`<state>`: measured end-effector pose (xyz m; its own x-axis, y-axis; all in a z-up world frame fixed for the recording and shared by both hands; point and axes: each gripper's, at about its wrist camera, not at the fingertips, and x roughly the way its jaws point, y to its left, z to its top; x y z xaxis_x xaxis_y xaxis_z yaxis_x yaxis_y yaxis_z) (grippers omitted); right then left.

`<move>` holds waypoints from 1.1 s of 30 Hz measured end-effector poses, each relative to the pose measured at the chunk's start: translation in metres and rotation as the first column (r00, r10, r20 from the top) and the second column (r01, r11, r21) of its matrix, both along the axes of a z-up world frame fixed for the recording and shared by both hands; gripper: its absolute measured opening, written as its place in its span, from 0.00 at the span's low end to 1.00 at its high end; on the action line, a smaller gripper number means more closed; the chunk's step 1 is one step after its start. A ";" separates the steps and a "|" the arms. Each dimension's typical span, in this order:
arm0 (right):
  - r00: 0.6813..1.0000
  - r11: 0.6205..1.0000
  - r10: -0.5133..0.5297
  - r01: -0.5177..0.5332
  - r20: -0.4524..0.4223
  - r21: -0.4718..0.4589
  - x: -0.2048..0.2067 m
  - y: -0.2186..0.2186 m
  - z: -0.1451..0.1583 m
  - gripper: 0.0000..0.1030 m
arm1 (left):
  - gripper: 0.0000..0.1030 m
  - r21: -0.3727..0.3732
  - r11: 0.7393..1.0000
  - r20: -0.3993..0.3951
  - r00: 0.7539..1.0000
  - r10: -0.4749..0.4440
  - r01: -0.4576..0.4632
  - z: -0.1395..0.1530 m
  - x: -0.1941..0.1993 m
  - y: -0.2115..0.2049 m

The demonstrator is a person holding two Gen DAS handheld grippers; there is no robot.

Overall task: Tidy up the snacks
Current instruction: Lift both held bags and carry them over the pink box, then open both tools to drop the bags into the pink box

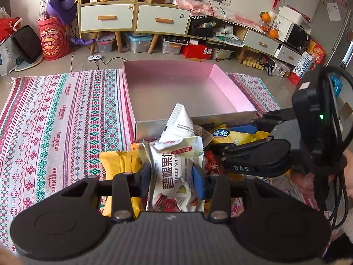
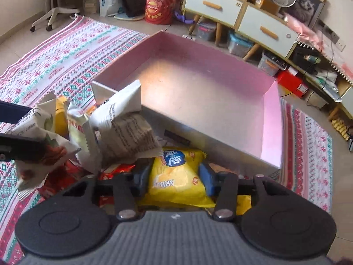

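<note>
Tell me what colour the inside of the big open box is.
Pink inside the box, with silvery outer walls; the right wrist view shows it best.

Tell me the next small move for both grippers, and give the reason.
Probably lift both packets and carry them forward over the pink box. The left hand-held gripper pinches the pecan packet, the right hand-held gripper pinches the yellow packet, and the box holds nothing yet.

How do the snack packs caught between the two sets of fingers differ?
The left gripper closes on a white Pecan Kernel packet, printed with large Chinese characters; the right gripper closes on a yellow cracker bag with a blue label. The white packet looks flatter, the yellow bag puffier. Both sit in the snack pile before the empty pink box.
</note>
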<state>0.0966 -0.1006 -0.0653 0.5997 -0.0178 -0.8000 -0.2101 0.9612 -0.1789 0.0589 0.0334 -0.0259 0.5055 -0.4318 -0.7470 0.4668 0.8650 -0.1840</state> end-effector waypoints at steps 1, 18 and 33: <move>1.000 1.000 -0.005 0.005 0.012 0.010 -0.003 -0.003 0.004 0.42 | 0.46 -0.006 1.000 0.003 1.000 0.000 0.000 0.002 -0.001 0.001; 0.967 0.880 -0.251 0.209 0.045 0.426 0.017 -0.076 0.052 0.42 | 0.46 -0.141 0.990 0.044 0.999 0.028 -0.021 0.041 0.046 -0.008; 0.942 0.845 -0.332 0.318 -0.044 0.431 0.077 -0.099 0.010 0.42 | 0.45 -0.053 0.998 0.049 0.998 0.036 -0.033 -0.007 0.145 -0.059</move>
